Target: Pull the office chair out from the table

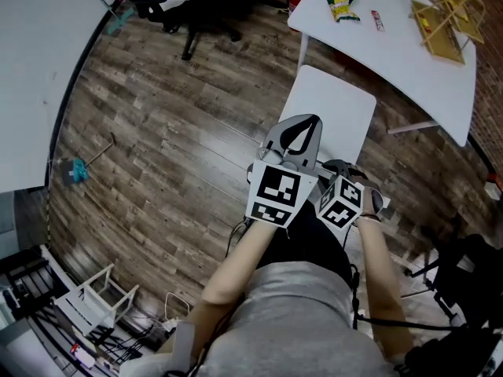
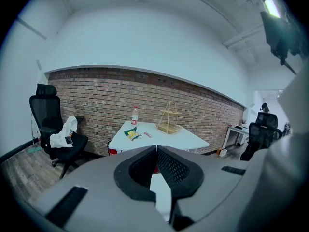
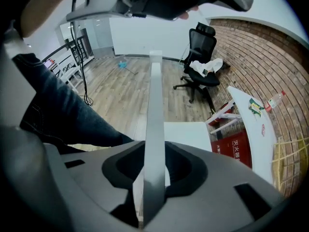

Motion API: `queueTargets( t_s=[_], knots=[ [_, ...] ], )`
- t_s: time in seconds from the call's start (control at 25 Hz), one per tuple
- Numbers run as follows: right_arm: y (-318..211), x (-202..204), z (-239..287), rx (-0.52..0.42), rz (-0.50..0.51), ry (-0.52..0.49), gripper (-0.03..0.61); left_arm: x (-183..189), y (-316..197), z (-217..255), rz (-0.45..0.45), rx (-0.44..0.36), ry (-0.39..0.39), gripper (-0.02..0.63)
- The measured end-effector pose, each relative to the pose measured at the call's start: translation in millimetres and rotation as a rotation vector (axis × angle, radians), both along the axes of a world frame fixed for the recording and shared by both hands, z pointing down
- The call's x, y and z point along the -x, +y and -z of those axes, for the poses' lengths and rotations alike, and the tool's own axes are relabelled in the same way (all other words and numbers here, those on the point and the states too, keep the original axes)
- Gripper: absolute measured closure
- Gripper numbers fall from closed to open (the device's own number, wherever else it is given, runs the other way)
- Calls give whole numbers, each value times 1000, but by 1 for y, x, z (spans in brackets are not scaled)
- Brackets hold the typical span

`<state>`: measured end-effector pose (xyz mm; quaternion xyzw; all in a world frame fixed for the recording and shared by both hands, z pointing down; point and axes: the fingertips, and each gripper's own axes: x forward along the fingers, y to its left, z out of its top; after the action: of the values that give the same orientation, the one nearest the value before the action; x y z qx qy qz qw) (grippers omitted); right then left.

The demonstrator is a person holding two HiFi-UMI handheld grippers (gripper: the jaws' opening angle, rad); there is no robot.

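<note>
A white chair stands drawn back from the white table (image 1: 409, 61), and its seat (image 1: 330, 104) lies just below my grippers. In the right gripper view the thin top edge of the chair's backrest (image 3: 154, 95) runs straight between the jaws of my right gripper (image 3: 154, 146), which is shut on it and points steeply down. In the head view only that gripper's marker cube (image 1: 343, 203) shows. My left gripper (image 1: 311, 122) hovers over the backrest toward the table (image 2: 159, 137). Its tips (image 2: 157, 147) meet with nothing between them.
A black office chair (image 1: 189, 6) draped with a white cloth stands at the back by the brick wall. On the table are a snack pack (image 1: 343, 6), a wire stand (image 1: 448, 22) and a bottle (image 2: 134, 116). A second white table (image 1: 39, 53) fills the left; more black chairs (image 1: 464, 289) crowd the right.
</note>
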<state>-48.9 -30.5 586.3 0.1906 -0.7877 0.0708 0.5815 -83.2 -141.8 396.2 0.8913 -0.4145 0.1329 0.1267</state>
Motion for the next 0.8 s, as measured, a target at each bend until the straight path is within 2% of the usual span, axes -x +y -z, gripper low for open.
queueTargets(
  t_s=[0.08, 0.16, 0.24, 0.32, 0.48, 0.6, 0.72, 0.8],
  knots=[
    [-4, 3, 7, -26, -4, -23, 383, -2, -1, 1, -11, -4, 2, 598],
    [-7, 5, 19, -50, -6, -40, 379, -3, -1, 4, -19, -10, 6, 598],
    [-10, 10, 40, -72, -35, -110, 379, -1, -2, 7, -20, -17, 13, 598],
    [-15, 16, 68, -78, -109, -245, 379, 0, -4, 11, -19, -25, 18, 598],
    [-39, 15, 125, -106, -328, -570, 382, -1, -9, 21, -24, -44, 24, 598],
    [-65, -5, 160, -269, -514, -741, 452, -5, -10, 28, -37, -60, 31, 598],
    [-79, -25, 187, -470, -657, -795, 531, -12, -8, 34, -58, -75, 39, 598],
    [-85, -33, 200, -541, -727, -822, 542, -18, -6, 39, -72, -86, 48, 598]
  ],
)
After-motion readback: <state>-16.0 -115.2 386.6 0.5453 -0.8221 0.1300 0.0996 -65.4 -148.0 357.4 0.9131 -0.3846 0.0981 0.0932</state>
